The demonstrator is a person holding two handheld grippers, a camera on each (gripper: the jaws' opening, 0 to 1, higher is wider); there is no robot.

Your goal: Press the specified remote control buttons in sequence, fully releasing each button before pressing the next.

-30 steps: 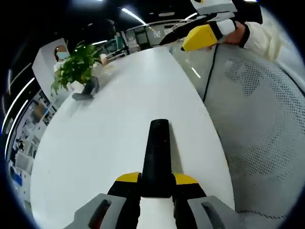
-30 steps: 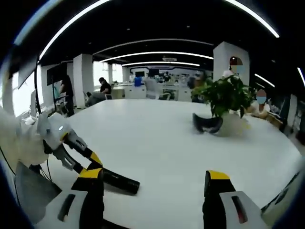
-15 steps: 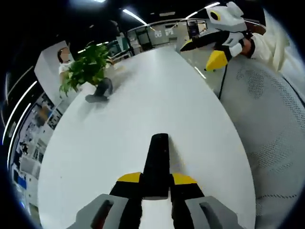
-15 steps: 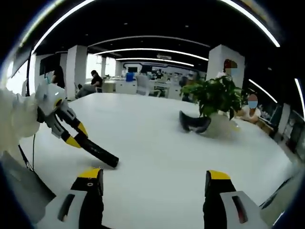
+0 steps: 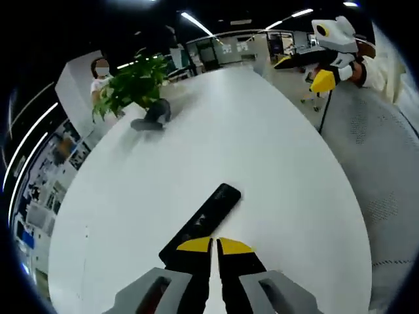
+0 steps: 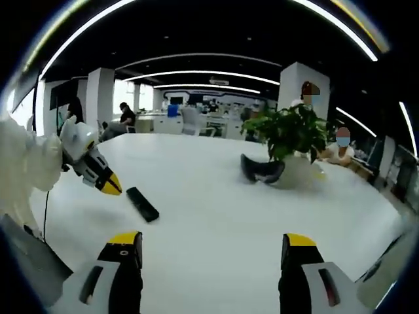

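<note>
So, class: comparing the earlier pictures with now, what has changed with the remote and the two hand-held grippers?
The left hand-held gripper let go of the remote, which now lies free on the table, and its jaws closed. The right hand-held gripper stayed open; the plant stayed put.

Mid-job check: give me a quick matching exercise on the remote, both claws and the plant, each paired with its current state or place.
Things:
1. remote control
2. left claw
3. right claw
4. potted plant

States or places:
A. jaws wide apart, nothing between them
B. stands at the far end of the white table
C. lies flat on the table, free of both claws
D. jaws closed together, yellow tips touching

Pairs: 1-C, 2-D, 3-A, 4-B
</note>
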